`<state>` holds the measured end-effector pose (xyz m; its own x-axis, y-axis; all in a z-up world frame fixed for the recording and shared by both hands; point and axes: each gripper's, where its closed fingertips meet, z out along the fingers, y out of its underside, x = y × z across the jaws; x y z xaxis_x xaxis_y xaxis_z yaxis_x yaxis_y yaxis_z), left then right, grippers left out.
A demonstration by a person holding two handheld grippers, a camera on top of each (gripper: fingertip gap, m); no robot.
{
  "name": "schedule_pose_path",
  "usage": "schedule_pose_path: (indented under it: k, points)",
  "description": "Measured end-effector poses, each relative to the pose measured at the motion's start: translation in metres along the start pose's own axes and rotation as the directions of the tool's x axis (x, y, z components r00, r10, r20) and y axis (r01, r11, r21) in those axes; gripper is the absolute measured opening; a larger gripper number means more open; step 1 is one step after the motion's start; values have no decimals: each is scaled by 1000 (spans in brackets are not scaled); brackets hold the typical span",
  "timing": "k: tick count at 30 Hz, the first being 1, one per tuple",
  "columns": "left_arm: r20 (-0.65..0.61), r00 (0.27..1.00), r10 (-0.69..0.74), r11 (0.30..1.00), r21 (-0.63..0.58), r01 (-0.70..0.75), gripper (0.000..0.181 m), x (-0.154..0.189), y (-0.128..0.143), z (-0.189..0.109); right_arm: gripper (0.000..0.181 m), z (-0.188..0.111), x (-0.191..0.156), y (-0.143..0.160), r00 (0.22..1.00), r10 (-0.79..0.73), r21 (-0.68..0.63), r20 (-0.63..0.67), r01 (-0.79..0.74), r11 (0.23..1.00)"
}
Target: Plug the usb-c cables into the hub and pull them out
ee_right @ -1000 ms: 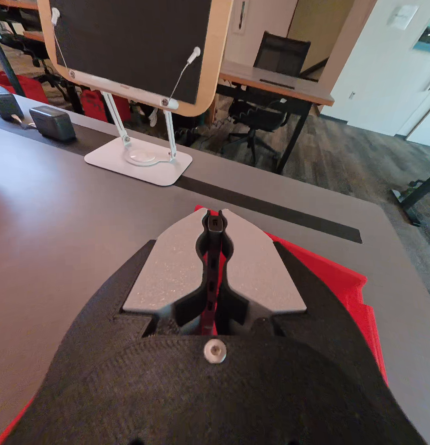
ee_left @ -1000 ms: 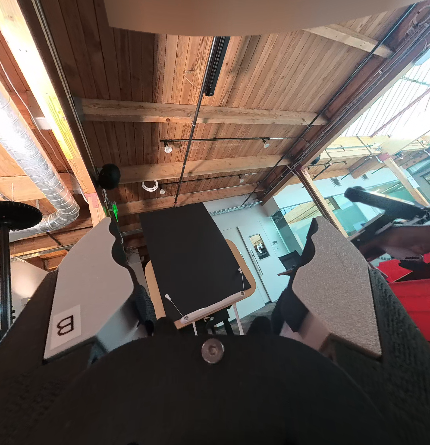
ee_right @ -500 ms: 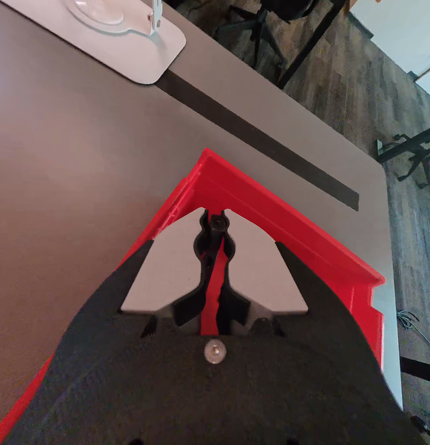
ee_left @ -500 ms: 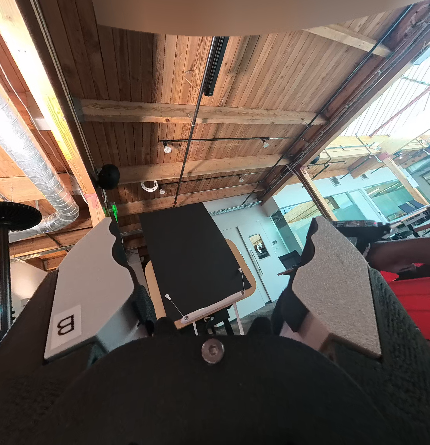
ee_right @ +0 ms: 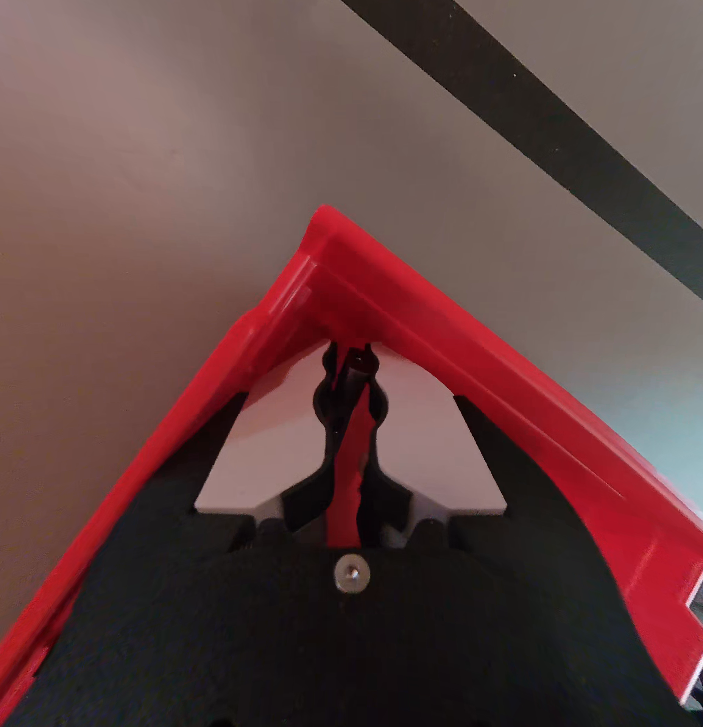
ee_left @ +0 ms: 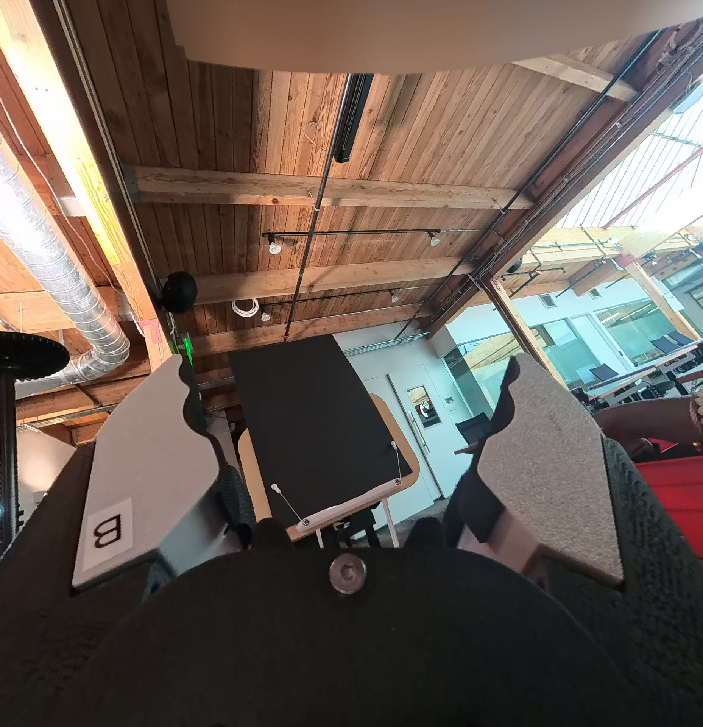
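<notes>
Right tongs [ee_right: 351,354] dipped into red bin [ee_right: 440,314] corner, pinching a black cable [ee_right: 355,373]. Left tongs [ee_left: 347,413] idle, wide, empty. Likely stowing cable.

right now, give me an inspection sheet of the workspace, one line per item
surface: grey table with a black strip running across it
job's things: black cable plug in the right gripper; hub not seen
clutter: red bin on the table
grippers: left gripper open, empty, tilted up toward the ceiling; right gripper shut on the plug, tips down inside the bin's corner
cables: only the plug end shows
surroundings: wooden ceiling, metal duct, black board on a stand, a person's forearm at right
</notes>
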<state>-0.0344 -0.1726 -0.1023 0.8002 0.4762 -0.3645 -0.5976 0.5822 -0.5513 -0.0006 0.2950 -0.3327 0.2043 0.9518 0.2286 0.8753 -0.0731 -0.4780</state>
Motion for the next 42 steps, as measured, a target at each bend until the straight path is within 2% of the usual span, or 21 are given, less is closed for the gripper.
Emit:
schedule_pose_path:
  k: [1,7,14,19,23,26,28,29,30,32,33,34,35,36,37,39,42]
  points:
    - [2,1000,0,1000,1,0,140,0,0,0,13,0,-1,0,1000,1,7,5,-1,1000]
    - [-3,1000,-9,1000,8,9,140,1,0,0,24,5,-4,7,999,7,-8,38,-7,1000]
    - [-3,1000,-2,1000,3,2,140,0,0,0,22,-4,2,1,999,-28,38,-35,29,999]
    - [-7,1000,-19,1000,7,20,140,0,0,0,24,-41,15,-22,988,-1,217,-153,34,975]
    - [-46,999,-27,1000,-8,26,139,5,1,1,24,-98,21,-45,973,71,447,-221,36,894]
    - [-69,997,17,997,-73,-22,122,4,4,0,30,-163,12,-60,958,147,675,-246,60,735]
    - [-65,995,76,987,-138,-85,110,-4,9,-3,40,-213,-5,-64,949,169,814,-267,128,567]
    - [-62,993,103,980,-166,-112,108,-8,11,-5,51,-239,-16,-62,945,185,871,-269,158,465]
    - [-61,990,124,973,-189,-134,108,-13,12,-7,53,-262,-27,-57,942,215,917,-258,168,363]
    - [-63,985,160,957,-233,-170,107,-23,13,-11,71,-304,-56,-41,951,258,981,-169,137,136]
    - [-57,981,185,946,-258,-194,106,-31,13,-14,80,-324,-73,-30,961,259,995,-96,103,-12]
    - [-42,976,214,935,-282,-217,105,-39,11,-17,82,-342,-92,-17,972,233,985,-27,66,-160]
    - [-22,971,239,924,-302,-234,104,-48,9,-20,86,-354,-110,-4,979,199,962,42,15,-274]
    - [-7,967,254,917,-317,-243,103,-57,6,-23,93,-359,-126,7,981,163,937,105,-42,-348]
    - [1,966,259,911,-331,-244,101,-63,4,-26,101,-358,-139,15,979,135,919,151,-88,-385]
    - [1,969,247,900,-371,-229,99,-73,2,-32,104,-343,-163,26,979,122,911,162,-100,-401]
    - [23,975,221,842,-510,-178,99,-92,17,-46,104,-302,-200,32,990,128,936,66,-17,-352]
